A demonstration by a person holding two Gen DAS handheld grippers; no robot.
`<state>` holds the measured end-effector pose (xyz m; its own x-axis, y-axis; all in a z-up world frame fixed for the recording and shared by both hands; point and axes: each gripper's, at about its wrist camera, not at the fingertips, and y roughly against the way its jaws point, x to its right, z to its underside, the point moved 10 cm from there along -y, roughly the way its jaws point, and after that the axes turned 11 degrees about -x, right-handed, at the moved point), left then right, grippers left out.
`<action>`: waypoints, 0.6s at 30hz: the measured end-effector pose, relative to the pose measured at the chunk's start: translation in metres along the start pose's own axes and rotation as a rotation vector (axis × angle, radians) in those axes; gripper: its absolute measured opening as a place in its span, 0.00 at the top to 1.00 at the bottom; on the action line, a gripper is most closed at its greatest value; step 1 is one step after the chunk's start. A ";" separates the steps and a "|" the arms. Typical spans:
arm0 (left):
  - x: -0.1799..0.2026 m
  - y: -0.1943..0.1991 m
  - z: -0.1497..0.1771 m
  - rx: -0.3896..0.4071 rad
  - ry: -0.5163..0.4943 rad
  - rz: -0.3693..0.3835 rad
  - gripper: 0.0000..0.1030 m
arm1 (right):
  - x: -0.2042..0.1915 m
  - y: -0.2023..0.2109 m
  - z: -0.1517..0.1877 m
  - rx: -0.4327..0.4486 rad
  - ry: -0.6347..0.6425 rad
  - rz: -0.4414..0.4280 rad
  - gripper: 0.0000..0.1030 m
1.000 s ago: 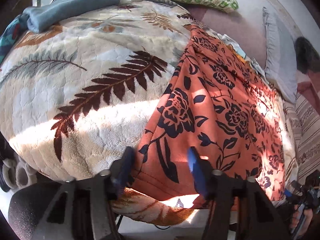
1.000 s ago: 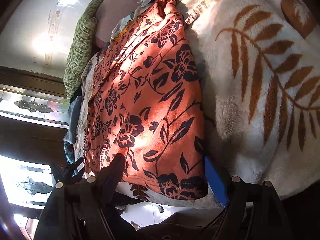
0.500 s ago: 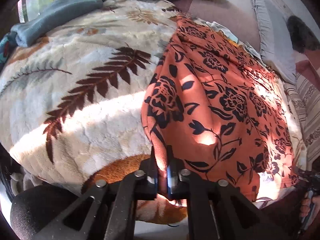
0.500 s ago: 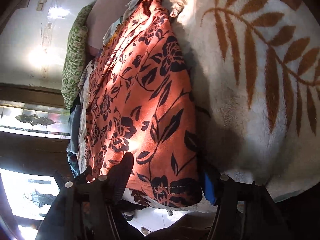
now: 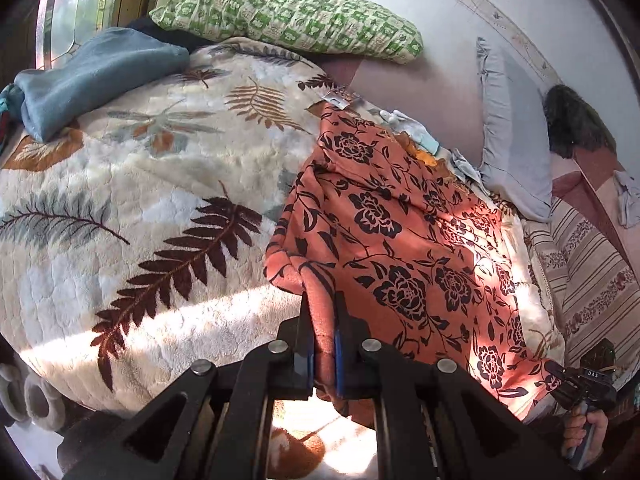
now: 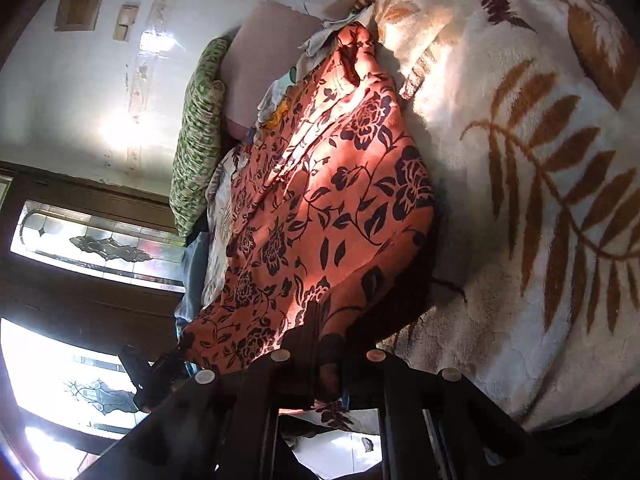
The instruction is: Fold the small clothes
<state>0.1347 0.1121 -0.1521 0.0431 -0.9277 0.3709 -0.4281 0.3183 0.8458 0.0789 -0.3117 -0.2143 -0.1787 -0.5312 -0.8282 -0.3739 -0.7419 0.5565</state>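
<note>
Sunlit bed covered by a leaf-print blanket (image 5: 132, 208), on which the orange floral garment (image 5: 400, 240) lies spread, its near hem at the bed's front edge. Left gripper (image 5: 323, 320) and right gripper (image 6: 328, 344) each have their jaws clamped on a near corner of that hem, lifted slightly: the grasp stage of a fold. The next move, by judgement, calls for carrying both corners together toward the far edge, keeping the hem taut and level. No containers are visible.
</note>
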 end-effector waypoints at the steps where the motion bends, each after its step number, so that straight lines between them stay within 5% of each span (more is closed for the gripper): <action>1: 0.003 -0.001 -0.004 -0.005 -0.004 -0.002 0.93 | 0.003 -0.003 -0.002 -0.005 -0.020 -0.017 0.92; 4: 0.021 0.010 -0.034 0.031 -0.059 0.003 0.93 | -0.005 0.000 -0.013 0.006 -0.037 -0.084 0.92; 7: 0.050 0.020 -0.097 0.090 -0.120 0.035 0.93 | -0.034 0.014 -0.054 0.051 0.022 -0.120 0.92; 10: 0.068 0.001 -0.178 0.120 -0.132 0.055 0.92 | -0.065 0.020 -0.127 0.122 0.078 -0.152 0.92; 13: 0.063 -0.065 -0.256 0.102 -0.081 0.002 0.87 | -0.077 0.016 -0.222 0.191 0.081 -0.128 0.92; 15: 0.050 -0.125 -0.296 0.087 -0.040 -0.044 0.63 | -0.059 -0.007 -0.283 0.205 -0.005 -0.097 0.91; 16: 0.036 -0.155 -0.305 0.063 -0.003 -0.098 0.37 | -0.046 -0.020 -0.311 0.223 -0.034 -0.062 0.88; 17: 0.016 -0.182 -0.307 0.018 0.072 -0.187 0.20 | -0.033 -0.038 -0.336 0.227 -0.032 -0.030 0.72; 18: -0.001 -0.204 -0.302 -0.043 0.136 -0.249 0.19 | -0.017 -0.059 -0.352 0.193 -0.034 0.017 0.28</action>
<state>0.4944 0.1070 -0.2096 0.2642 -0.9445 0.1951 -0.3505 0.0944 0.9318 0.4249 -0.4029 -0.2099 -0.2162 -0.5262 -0.8224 -0.5374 -0.6391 0.5502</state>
